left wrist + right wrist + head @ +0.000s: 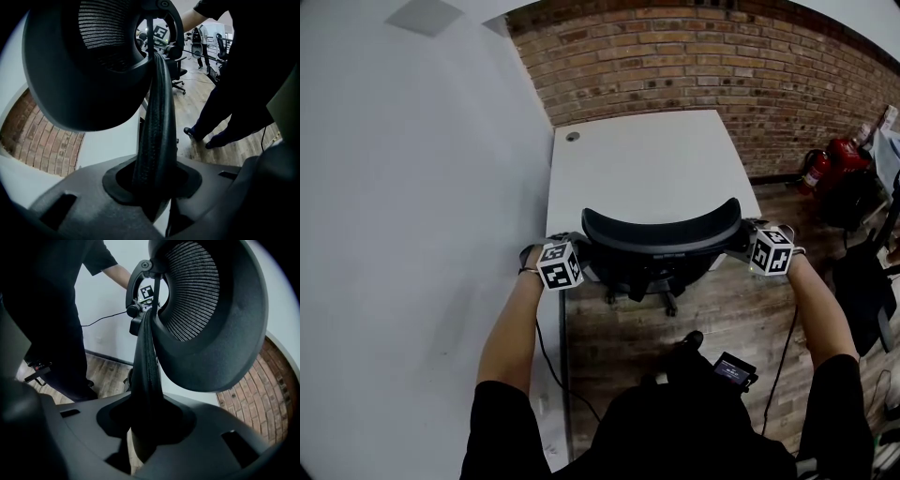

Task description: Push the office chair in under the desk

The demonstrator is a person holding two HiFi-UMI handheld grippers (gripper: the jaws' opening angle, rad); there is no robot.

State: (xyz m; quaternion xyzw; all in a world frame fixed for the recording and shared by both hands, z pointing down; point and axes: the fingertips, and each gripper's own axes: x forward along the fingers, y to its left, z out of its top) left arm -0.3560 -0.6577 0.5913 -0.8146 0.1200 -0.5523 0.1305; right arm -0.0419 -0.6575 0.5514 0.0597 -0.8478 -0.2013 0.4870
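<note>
A black office chair [661, 239] with a mesh back stands at the near edge of the white desk [647, 159], its curved top rail facing me. My left gripper [581, 253] is clamped on the left end of that rail and my right gripper [748, 246] on the right end. In the left gripper view the jaws of the left gripper [152, 187] are shut on the thin padded rim [154, 117], under the mesh shell [93, 56]. The right gripper [145, 423] is likewise shut on the rim [146, 362]. The seat and most of the base are hidden below the backrest.
A white wall runs along the desk's left side and a brick wall [675, 47] stands behind it. A red fire extinguisher [825, 164] and dark items sit at the right. The floor [609, 366] is wood. Other chairs [176, 70] stand behind me.
</note>
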